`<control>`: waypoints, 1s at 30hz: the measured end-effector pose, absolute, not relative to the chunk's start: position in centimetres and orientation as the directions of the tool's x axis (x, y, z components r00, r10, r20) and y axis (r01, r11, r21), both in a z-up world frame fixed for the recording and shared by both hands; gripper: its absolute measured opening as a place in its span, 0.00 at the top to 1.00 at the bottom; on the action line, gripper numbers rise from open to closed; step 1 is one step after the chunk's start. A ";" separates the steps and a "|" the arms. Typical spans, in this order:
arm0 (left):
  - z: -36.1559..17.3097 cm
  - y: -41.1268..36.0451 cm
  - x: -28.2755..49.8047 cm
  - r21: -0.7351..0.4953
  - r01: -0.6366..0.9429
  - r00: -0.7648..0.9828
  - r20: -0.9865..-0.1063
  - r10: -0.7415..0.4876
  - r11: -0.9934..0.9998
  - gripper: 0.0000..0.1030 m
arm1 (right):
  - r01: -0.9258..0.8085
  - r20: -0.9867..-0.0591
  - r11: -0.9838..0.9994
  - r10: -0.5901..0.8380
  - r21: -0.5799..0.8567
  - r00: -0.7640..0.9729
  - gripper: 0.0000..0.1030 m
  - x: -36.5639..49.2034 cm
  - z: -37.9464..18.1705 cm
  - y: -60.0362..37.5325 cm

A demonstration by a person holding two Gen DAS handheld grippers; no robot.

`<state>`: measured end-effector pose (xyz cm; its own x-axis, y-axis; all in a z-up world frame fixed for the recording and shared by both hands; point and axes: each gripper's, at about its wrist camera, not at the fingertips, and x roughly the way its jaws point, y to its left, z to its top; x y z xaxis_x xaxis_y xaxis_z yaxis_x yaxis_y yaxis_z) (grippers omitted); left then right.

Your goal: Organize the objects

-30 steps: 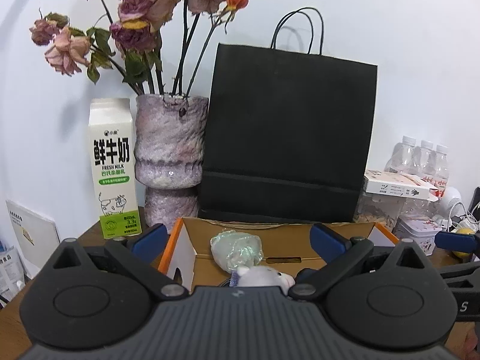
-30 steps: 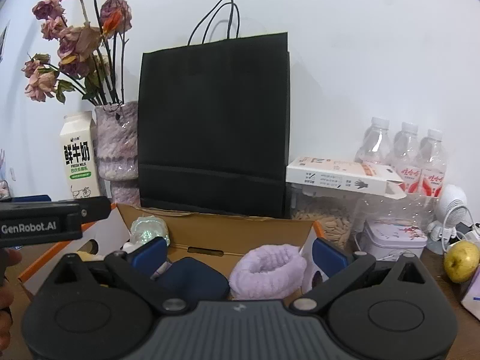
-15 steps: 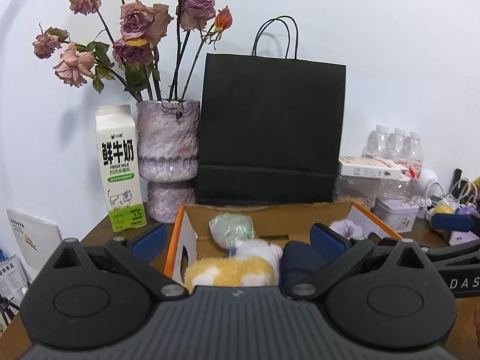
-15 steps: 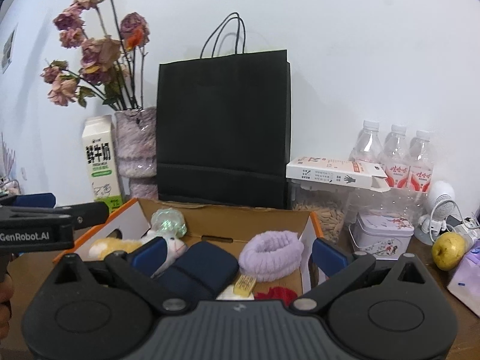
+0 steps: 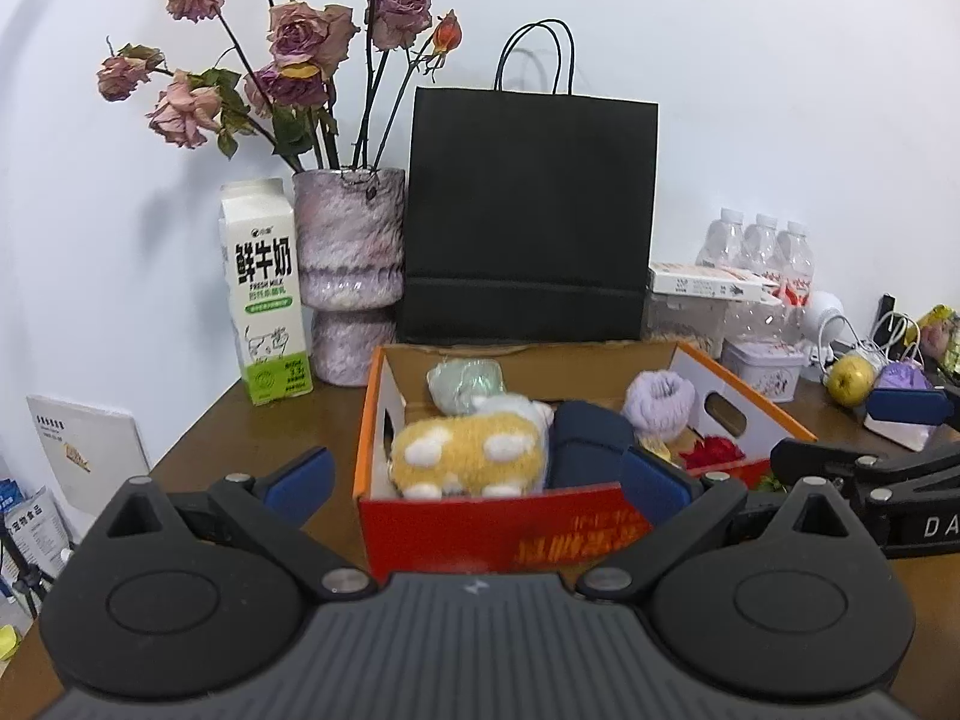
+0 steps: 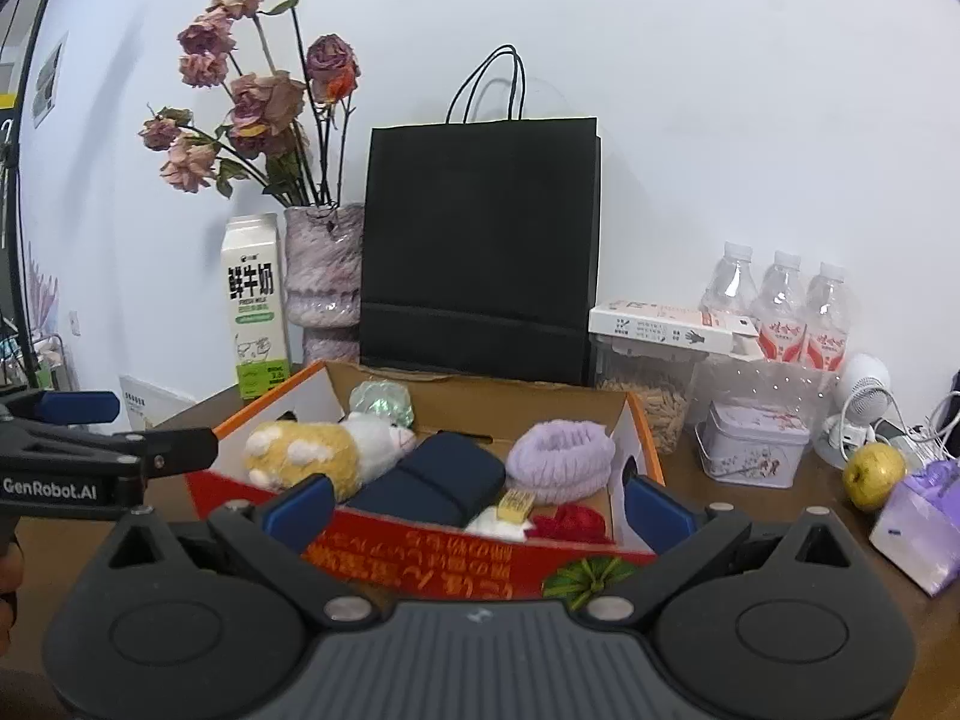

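The left gripper has its two blue-tipped fingers spread wide, and nothing is between them. It stands in front of the near red wall of the cardboard box, low over the brown wooden table. The right gripper is also wide apart and holds nothing; it is before the same red wall, just beside the left gripper, whose arm shows at the left edge of the right wrist view.

The objects of the task lie inside the open box. At the left there is a yellow plush toy with white spots, and a white plush part touches it from behind. Behind them, near the back wall, lies a pale green crinkled ball. In the middle lies a dark blue pouch, touching the plush toy. To its right rests a lilac fluffy headband, and in the near right corner a small red item lies beside a small gold packet.

Behind the box a black paper bag stands upright against the wall. To its left is a fuzzy pink vase with dried roses, and then a milk carton. To the right of the box are three water bottles, a small tin and a yellow-green apple.
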<state>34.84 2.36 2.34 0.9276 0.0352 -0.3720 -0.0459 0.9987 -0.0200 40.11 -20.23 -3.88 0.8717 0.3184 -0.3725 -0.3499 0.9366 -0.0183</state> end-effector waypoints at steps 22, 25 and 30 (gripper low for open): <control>1.7 0.9 23.7 -0.026 -0.021 0.912 -0.410 0.009 0.999 0.00 | -0.335 -0.376 0.942 0.317 0.019 0.871 0.00 28.7 -4.3 -20.9; 1.6 1.1 22.4 -0.024 -0.034 0.910 -0.413 0.021 0.999 0.00 | -0.330 -0.378 0.944 0.311 0.015 0.872 0.00 27.3 -4.5 -21.0; 1.6 1.4 20.5 -0.014 -0.049 0.908 -0.416 0.039 0.999 0.00 | -0.319 -0.380 0.947 0.305 0.027 0.873 0.00 25.6 -4.8 -21.7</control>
